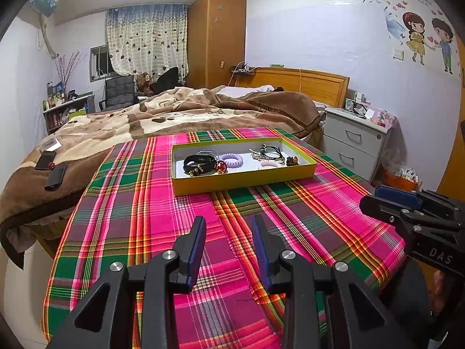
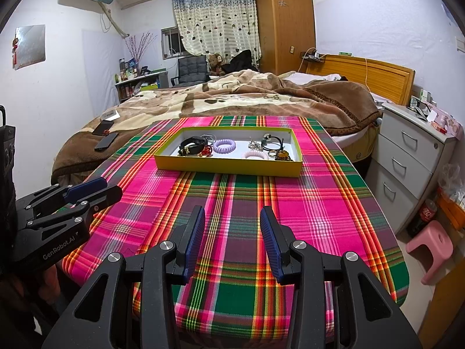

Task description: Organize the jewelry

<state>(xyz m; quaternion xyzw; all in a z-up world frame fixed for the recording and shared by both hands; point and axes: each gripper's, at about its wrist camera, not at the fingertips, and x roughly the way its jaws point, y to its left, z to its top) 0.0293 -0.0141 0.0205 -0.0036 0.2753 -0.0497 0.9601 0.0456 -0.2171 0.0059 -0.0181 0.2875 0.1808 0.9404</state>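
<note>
Already the jewelry sits together in the yellow tray (image 2: 226,166) (so nothing rolls away), while the left gripper (image 1: 228,226) and right gripper (image 2: 232,216) wait open, holding nothing.

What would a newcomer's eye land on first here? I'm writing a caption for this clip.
The bright pink-and-green plaid cloth covering the table fills the foreground. At its far end sits a shallow yellow tray holding jewelry, with a purple coil band near its middle. Both grippers, left gripper and right gripper, hover open and empty.
</note>
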